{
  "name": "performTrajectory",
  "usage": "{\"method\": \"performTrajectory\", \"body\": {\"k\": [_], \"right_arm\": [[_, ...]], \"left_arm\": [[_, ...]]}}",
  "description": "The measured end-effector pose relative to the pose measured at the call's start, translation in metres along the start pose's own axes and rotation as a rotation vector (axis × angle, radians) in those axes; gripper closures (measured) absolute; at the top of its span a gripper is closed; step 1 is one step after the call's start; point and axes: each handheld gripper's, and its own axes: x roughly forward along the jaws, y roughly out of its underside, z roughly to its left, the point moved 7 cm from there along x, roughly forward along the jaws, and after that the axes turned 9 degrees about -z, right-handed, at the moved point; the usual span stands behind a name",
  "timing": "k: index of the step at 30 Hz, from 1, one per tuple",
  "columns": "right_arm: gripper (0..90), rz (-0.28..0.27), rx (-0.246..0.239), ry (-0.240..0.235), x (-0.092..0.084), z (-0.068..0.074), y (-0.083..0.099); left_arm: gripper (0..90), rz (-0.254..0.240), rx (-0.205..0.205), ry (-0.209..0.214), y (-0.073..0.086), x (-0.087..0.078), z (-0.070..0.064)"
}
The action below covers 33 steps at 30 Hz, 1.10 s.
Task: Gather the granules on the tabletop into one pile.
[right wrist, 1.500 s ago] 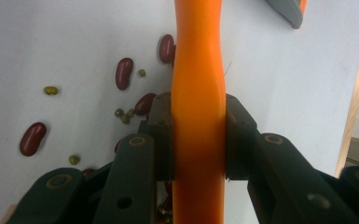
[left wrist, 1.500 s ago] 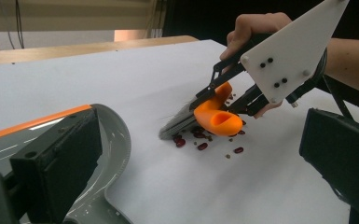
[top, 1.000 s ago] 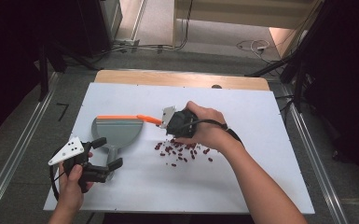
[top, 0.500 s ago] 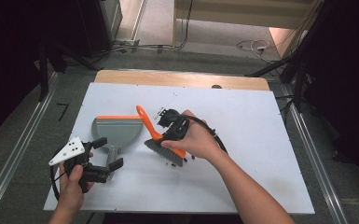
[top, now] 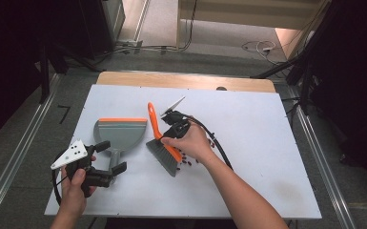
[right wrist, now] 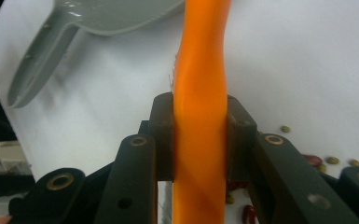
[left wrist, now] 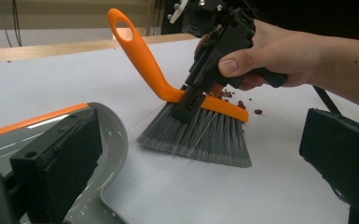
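Note:
A brush (top: 163, 155) with an orange handle and grey bristles stands tilted on the white table (top: 267, 143), bristles down. My right gripper (top: 168, 138) is shut on the orange back, which sits clamped between the jaws in the right gripper view (right wrist: 200, 135). Small dark red and green beans (top: 188, 162) lie scattered just right of the bristles, partly hidden under the hand. A grey dustpan (top: 120, 132) with an orange lip lies left of the brush. My left gripper (top: 112, 156) stands open at the end of the dustpan's handle, jaws wide apart, not pressing on it.
The table's near edge runs close in front of the left hand. A wooden strip (top: 181, 80) borders the far edge. The right gripper's cable (top: 219, 148) trails across the table beside the forearm. Bare white surface stretches to the right.
The right gripper lifted the brush from beside the dustpan's lip, tipped it up, and brought it down toward the near side, so the bristles now rest by the beans. The left gripper stayed put.

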Motion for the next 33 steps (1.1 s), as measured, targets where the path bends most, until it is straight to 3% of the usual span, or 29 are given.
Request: {"method": "performTrajectory", "body": {"k": [3, 11, 33], "right_arm": [[67.7, -0.002, 0.006, 0.045, 0.001, -0.007, 0.002], [67.2, 0.018, 0.05, 0.067, 0.0, -0.02, 0.005], [67.2, -0.023, 0.158, 0.154, -0.042, -0.077, 0.02]], "left_arm": [[0.3, 0.002, -0.001, 0.0, 0.0, 0.0, 0.0], [0.3, 0.002, -0.001, 0.0, 0.001, 0.001, -0.001], [0.3, 0.012, 0.002, 0.004, 0.003, 0.002, -0.003]]}}
